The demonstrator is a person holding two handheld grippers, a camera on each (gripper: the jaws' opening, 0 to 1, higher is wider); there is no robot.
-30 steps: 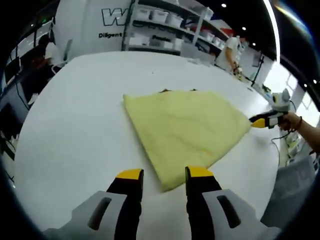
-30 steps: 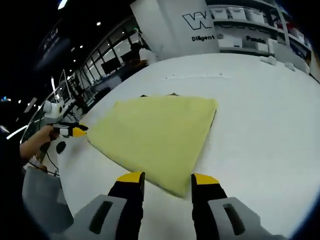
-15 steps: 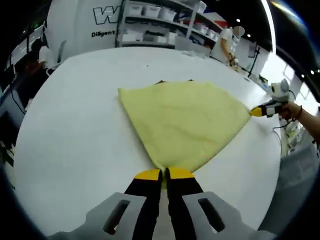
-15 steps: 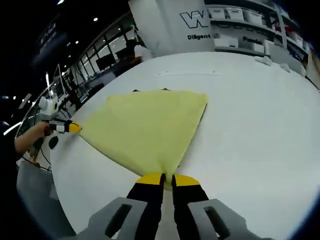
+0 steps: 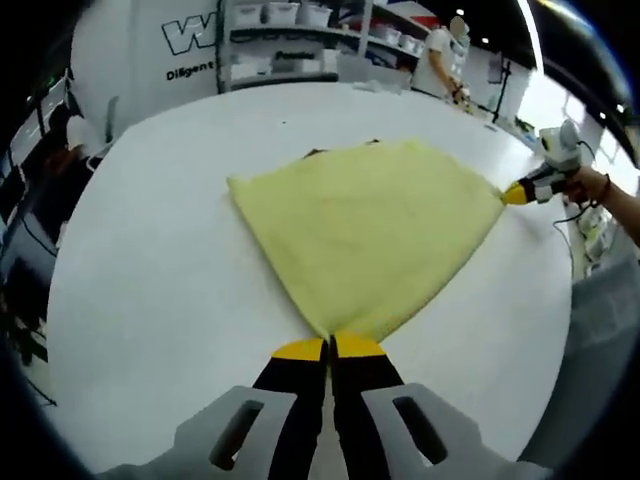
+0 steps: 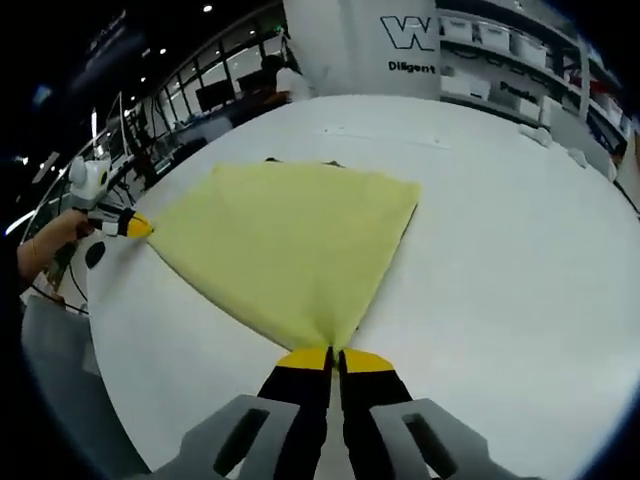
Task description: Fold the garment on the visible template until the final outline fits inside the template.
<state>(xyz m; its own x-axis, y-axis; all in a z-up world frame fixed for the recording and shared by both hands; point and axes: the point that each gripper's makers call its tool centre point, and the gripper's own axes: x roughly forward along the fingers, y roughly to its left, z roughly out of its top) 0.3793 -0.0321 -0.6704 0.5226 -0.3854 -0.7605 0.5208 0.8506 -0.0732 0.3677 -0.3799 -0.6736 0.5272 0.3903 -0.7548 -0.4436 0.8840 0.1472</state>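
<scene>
A pale yellow garment (image 5: 365, 225) lies folded flat on the white round table (image 5: 150, 290). My left gripper (image 5: 330, 347) is shut on its near corner. In the same view my right gripper (image 5: 515, 192) comes in from the right in a hand, pinching the far right corner. In the right gripper view the garment (image 6: 290, 240) fans out ahead, with my right gripper (image 6: 335, 356) shut on its near corner and my left gripper (image 6: 138, 226) holding the corner at the left. Dark bits of the template (image 6: 270, 159) peek from under the cloth's far edge.
Shelves with white bins (image 5: 300, 30) and a white wall with black lettering (image 6: 420, 45) stand beyond the table. A person (image 5: 440, 55) stands at the back right. The table's edge (image 6: 100, 330) runs close to the left gripper.
A second ago both grippers stood open at the garment's corners; both have since shut on them. The cloth now looks pulled taut between the two corners.
</scene>
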